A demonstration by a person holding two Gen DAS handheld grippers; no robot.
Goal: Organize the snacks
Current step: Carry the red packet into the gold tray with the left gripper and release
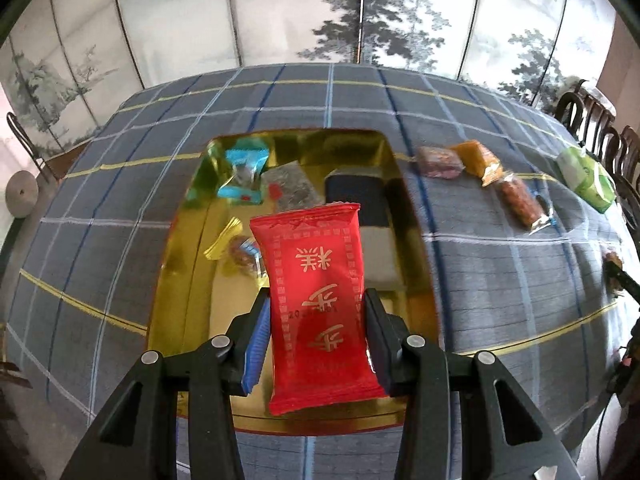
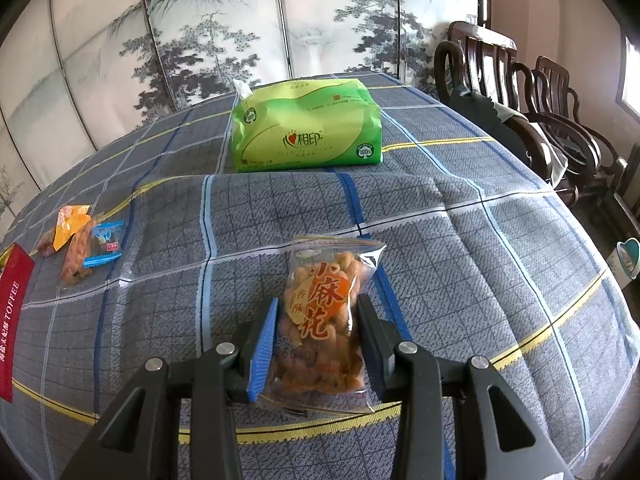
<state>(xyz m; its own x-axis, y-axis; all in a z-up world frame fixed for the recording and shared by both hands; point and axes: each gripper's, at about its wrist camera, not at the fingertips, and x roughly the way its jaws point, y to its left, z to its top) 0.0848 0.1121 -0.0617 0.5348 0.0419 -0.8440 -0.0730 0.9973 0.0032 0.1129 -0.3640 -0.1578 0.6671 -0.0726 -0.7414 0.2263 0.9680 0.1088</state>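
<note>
My left gripper [image 1: 316,304] is shut on a red snack packet [image 1: 318,304] with gold characters and holds it above the gold tray [image 1: 188,292]. In the tray lie a blue-wrapped candy [image 1: 244,176], a clear grey packet [image 1: 292,188], a yellow-wrapped sweet [image 1: 236,248] and a dark box [image 1: 360,200]. My right gripper [image 2: 318,312] is closed around a clear bag of fried dough twists [image 2: 324,324] that rests on the checked tablecloth [image 2: 500,260]. Loose snacks [image 1: 480,176] lie to the right of the tray; they also show in the right wrist view [image 2: 84,244].
A green tissue pack [image 2: 304,128] stands at the back of the table, also in the left wrist view [image 1: 586,178]. A red toffee box edge [image 2: 14,320] is at the far left. Dark wooden chairs [image 2: 520,92] stand to the right. A painted folding screen [image 1: 280,12] is behind.
</note>
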